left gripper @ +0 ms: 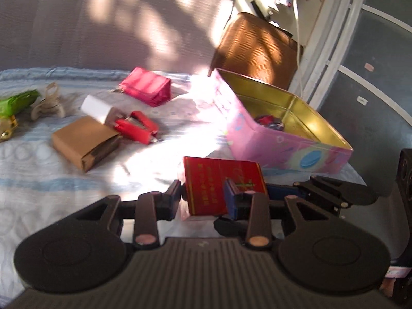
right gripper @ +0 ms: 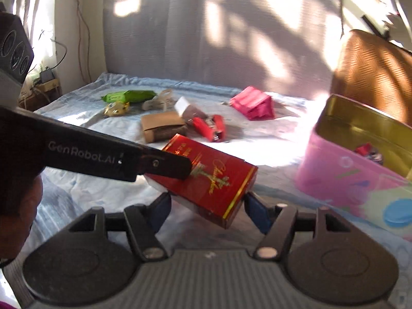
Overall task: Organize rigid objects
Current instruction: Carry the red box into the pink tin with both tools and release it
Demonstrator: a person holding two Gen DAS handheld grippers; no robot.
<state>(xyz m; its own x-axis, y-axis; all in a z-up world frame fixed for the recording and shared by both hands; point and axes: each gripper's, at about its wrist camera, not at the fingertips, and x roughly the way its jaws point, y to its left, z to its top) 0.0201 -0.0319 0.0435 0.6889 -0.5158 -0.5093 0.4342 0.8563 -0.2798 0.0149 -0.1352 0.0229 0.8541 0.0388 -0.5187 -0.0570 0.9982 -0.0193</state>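
Observation:
A red cigarette-style box (left gripper: 221,180) (right gripper: 213,180) with gold print hangs tilted above the blue-and-white bedsheet (left gripper: 51,188). My left gripper (left gripper: 203,193) is shut on it, one pad on each face. In the right wrist view a left fingertip (right gripper: 177,166) presses the box's upper face. My right gripper (right gripper: 207,202) clamps the same box across its lower end; in the left wrist view it (left gripper: 309,190) sits just right of the box. The open pink tin (left gripper: 283,139) (right gripper: 334,175) with a gold inside stands close on the right and holds a small red and blue item (left gripper: 270,123).
On the sheet lie a brown cardboard box (left gripper: 82,141), a white charger (left gripper: 99,109), a red stapler (left gripper: 136,127), a pink pouch (left gripper: 148,87), a green packet (left gripper: 15,103) and a hair clip (left gripper: 49,100). A brown textured lid (left gripper: 257,49) leans behind the tin.

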